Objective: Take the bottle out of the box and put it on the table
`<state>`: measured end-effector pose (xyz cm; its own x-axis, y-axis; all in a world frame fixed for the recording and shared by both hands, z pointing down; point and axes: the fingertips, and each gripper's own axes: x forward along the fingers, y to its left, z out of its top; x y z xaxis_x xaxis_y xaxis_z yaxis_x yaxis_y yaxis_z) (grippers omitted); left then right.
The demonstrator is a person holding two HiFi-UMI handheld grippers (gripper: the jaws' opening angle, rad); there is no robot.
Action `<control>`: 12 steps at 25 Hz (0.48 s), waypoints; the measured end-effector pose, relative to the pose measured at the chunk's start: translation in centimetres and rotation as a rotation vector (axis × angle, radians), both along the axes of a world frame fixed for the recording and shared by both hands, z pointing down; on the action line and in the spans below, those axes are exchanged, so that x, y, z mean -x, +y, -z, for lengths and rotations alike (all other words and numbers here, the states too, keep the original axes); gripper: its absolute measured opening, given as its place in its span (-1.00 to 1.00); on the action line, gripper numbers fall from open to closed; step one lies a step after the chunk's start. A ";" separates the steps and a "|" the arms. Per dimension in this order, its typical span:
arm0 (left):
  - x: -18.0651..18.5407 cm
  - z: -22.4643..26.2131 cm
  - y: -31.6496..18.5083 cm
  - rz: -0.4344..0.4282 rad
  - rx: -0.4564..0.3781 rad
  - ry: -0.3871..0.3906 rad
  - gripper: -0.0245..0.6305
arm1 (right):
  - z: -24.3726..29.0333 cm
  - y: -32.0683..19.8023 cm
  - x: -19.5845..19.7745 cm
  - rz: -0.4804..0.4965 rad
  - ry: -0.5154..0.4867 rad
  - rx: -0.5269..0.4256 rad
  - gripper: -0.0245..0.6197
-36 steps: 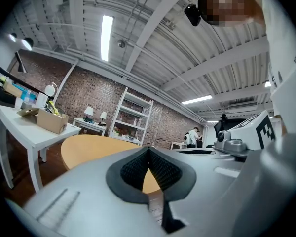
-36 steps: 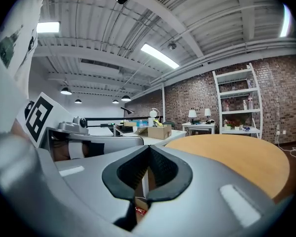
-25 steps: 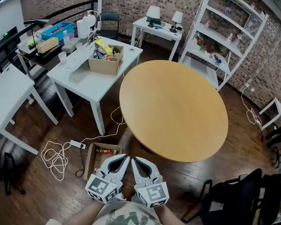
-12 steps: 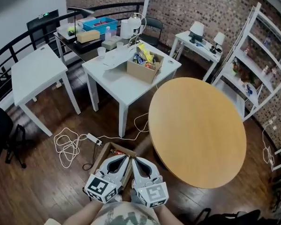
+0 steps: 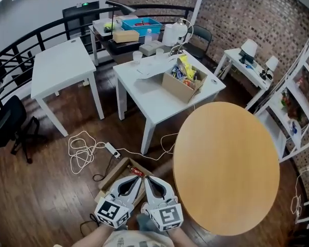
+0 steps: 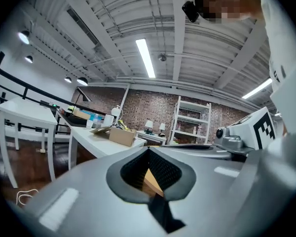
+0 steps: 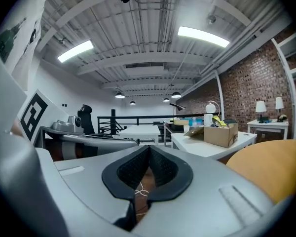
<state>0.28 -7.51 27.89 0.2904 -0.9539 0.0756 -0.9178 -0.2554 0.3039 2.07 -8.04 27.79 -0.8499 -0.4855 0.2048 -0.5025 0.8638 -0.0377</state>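
Head view: cardboard box point(image 5: 113, 175) on floor just left of round table point(image 5: 226, 163), bottle point(image 5: 136, 172) lying inside. Left gripper point(image 5: 139, 177) & right gripper point(image 5: 147, 178) side by side, also left of table. Left gripper view: jaws clenched, nothing btwn. Right gripper view: jaws clenched, empty.

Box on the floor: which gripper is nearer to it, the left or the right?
Left. The left gripper is over the box; the right gripper is beside it, toward the round table.
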 end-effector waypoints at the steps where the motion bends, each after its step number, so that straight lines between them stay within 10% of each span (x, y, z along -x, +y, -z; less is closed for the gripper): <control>1: 0.0 -0.3 -0.3 0.017 0.004 -0.001 -0.93 | -0.3 -0.3 0.1 0.017 0.001 0.002 -0.93; 12: 1.1 -4.8 -3.1 0.193 0.074 -0.043 -0.93 | -5.0 -3.7 0.9 0.156 0.013 0.089 -0.93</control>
